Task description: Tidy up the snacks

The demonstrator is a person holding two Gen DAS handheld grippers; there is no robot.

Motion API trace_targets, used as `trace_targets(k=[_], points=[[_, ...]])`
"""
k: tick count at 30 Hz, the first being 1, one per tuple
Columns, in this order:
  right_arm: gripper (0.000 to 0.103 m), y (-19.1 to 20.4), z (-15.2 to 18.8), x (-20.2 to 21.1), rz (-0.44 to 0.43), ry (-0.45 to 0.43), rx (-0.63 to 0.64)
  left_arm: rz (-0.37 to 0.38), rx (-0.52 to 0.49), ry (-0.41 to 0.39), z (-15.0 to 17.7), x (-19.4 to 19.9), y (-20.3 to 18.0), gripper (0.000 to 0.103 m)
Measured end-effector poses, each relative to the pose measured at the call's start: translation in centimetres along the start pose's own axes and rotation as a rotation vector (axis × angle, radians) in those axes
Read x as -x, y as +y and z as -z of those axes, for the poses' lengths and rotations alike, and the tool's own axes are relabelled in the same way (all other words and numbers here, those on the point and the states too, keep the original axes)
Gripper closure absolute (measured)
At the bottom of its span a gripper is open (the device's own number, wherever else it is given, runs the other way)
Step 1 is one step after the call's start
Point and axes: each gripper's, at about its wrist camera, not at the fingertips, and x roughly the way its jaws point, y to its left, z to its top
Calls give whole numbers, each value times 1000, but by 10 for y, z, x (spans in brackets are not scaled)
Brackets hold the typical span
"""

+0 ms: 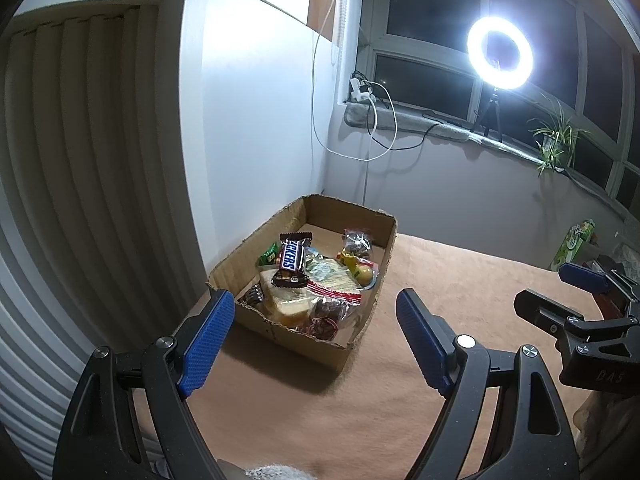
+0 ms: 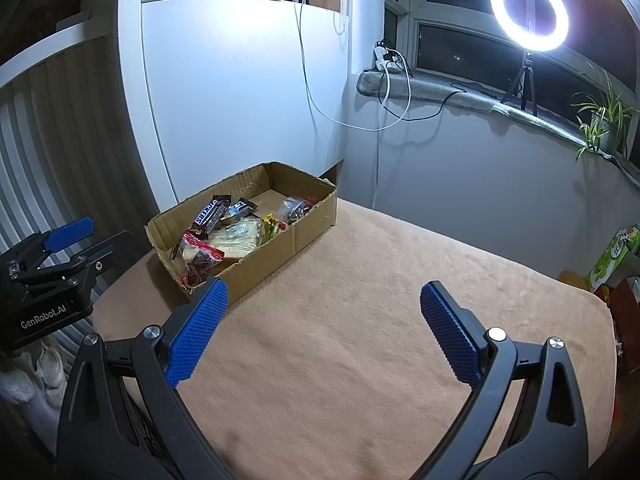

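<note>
A shallow cardboard box (image 1: 380,272) (image 2: 280,248) sits at the far left corner of the tan-covered table (image 1: 460,288) (image 2: 360,280). Inside lie several snacks: a Snickers bar (image 1: 293,258) (image 2: 210,213), a wrapped sandwich (image 1: 292,300) (image 2: 236,240), clear bags with red strips (image 1: 336,292) (image 2: 200,250) and a small bag of dark pieces (image 1: 357,242) (image 2: 294,208). My left gripper (image 1: 316,320) hovers open just short of the box, nothing between its blue pads. My right gripper (image 2: 324,320) is open over bare cloth to the right of the box, and also shows at the right edge of the left wrist view (image 1: 560,292).
A white cabinet (image 2: 224,100) and a ribbed radiator (image 1: 80,160) stand left of the table. A ring light on a tripod (image 1: 500,54) (image 2: 529,12), a plant (image 1: 556,136) and cables are on the windowsill. A green carton (image 1: 574,242) (image 2: 612,256) stands past the table's right edge.
</note>
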Motion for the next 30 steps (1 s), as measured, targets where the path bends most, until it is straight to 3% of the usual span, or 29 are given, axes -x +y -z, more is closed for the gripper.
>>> trace_targets(k=[30], points=[[4,-5,5,-1,29,9,-34,6,-18,-3,1,2,-7,20]])
